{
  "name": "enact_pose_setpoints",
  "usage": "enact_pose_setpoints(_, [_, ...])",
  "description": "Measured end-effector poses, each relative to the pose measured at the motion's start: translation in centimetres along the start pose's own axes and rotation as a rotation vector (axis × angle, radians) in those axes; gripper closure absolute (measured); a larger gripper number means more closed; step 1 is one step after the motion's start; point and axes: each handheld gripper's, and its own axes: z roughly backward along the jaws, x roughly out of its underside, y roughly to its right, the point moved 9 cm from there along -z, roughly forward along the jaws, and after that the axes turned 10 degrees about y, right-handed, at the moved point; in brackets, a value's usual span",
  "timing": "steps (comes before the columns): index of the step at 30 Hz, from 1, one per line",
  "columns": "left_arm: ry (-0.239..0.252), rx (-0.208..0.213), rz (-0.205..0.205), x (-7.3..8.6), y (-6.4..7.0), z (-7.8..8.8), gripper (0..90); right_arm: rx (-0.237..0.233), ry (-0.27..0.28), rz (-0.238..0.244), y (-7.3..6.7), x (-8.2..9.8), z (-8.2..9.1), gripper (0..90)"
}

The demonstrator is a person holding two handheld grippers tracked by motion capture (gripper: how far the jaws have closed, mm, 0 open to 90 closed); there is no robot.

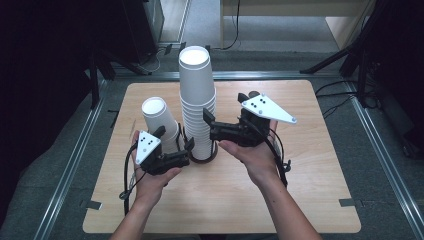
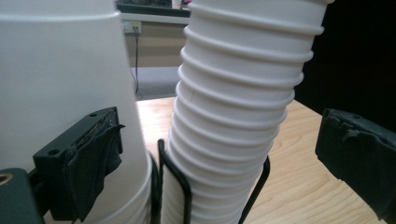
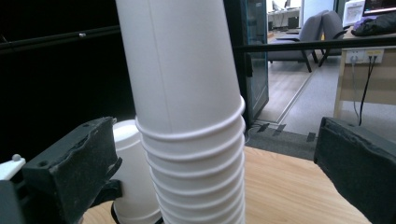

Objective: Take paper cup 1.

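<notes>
A tall stack of upturned white paper cups (image 1: 196,95) stands in a black wire holder (image 1: 206,159) at the table's middle. A shorter stack of white cups (image 1: 159,119) stands just left of it. My left gripper (image 1: 175,139) is open, low down in front of both stacks; in the left gripper view the tall stack (image 2: 233,116) rises in the gap between the jaws and the short stack (image 2: 65,84) is behind the left jaw. My right gripper (image 1: 210,126) is open beside the tall stack's right side, and the tall stack (image 3: 187,102) stands between its jaws, untouched.
The wooden table (image 1: 300,165) has bare surface to the right and front. Its edges drop to grey floor with metal rails (image 1: 75,150). Black stands and cables (image 1: 350,60) sit beyond the far right corner.
</notes>
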Motion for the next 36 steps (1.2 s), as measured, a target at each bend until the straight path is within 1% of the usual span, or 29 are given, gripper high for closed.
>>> enact_pose_setpoints(1, [0.003,0.000,-0.010,-0.1,0.2,-0.2,0.7,-0.003,0.002,-0.002,-0.2,-0.2,-0.2,0.0])
enact_pose_setpoints(2, [0.011,-0.009,-0.027,-0.4,0.5,-0.6,0.7,-0.007,0.005,-0.002,-0.4,-0.4,-0.4,0.0])
enact_pose_setpoints(3, [0.022,-0.012,-0.025,-0.6,0.6,-0.8,0.8,-0.011,0.007,-0.003,-0.6,-0.5,-0.6,0.0])
enact_pose_setpoints(5, [0.034,-0.015,-0.033,-0.9,0.7,-1.1,0.7,-0.017,0.005,-0.007,-0.9,-0.8,-0.9,0.0])
enact_pose_setpoints(8, [0.041,-0.009,-0.035,-1.1,1.0,-1.7,0.7,-0.021,0.007,-0.003,-1.2,-1.0,-1.5,0.0])
enact_pose_setpoints(13, [0.056,-0.006,-0.033,-1.5,1.4,-2.4,0.8,-0.027,0.008,-0.007,-1.2,-1.4,-2.3,0.0])
enact_pose_setpoints(14, [0.061,0.000,-0.033,-1.7,1.7,-2.8,0.8,-0.031,0.007,-0.008,-1.3,-1.6,-2.6,0.0])
enact_pose_setpoints(17, [0.065,0.005,-0.042,-1.8,2.1,-3.2,0.8,-0.040,0.004,-0.009,-1.4,-1.7,-3.3,0.0])
enact_pose_setpoints(18, [0.070,0.010,-0.046,-1.9,2.5,-3.5,0.8,-0.040,0.004,-0.010,-1.4,-1.7,-3.5,0.0])
enact_pose_setpoints(20, [0.073,0.006,-0.056,-2.0,2.6,-3.9,0.8,-0.045,-0.004,-0.013,-1.5,-1.7,-3.9,0.0])
enact_pose_setpoints(23, [0.080,-0.005,-0.052,-2.1,2.7,-4.2,0.8,-0.047,-0.007,-0.013,-1.6,-1.6,-4.3,0.0])
enact_pose_setpoints(24, [0.090,-0.025,-0.059,-2.2,2.6,-4.5,0.7,-0.051,-0.010,-0.015,-1.6,-1.4,-4.7,0.0])
enact_pose_setpoints(25, [0.094,-0.029,-0.056,-2.3,2.6,-4.6,0.7,-0.048,-0.012,-0.017,-1.5,-1.3,-4.9,0.3])
enact_pose_setpoints(28, [0.102,-0.024,-0.048,-2.7,2.7,-4.8,0.7,-0.045,-0.022,0.003,-1.5,-1.1,-5.3,0.3])
enact_pose_setpoints(31, [0.114,-0.023,-0.042,-3.1,2.7,-4.9,0.8,-0.047,-0.021,0.001,-1.4,-1.1,-5.4,0.9])
enact_pose_setpoints(32, [0.124,-0.023,-0.031,-3.4,2.8,-5.1,0.8,-0.047,-0.019,-0.007,-1.2,-1.2,-5.5,2.1])
enact_pose_setpoints(35, [0.125,-0.019,-0.035,-3.6,2.8,-5.2,0.7,-0.048,-0.026,-0.007,-1.0,-1.3,-5.7,3.1])
enact_pose_setpoints(36, [0.133,-0.018,-0.030,-3.8,2.9,-5.2,0.7,-0.050,-0.026,-0.010,-0.9,-1.4,-5.7,3.4])
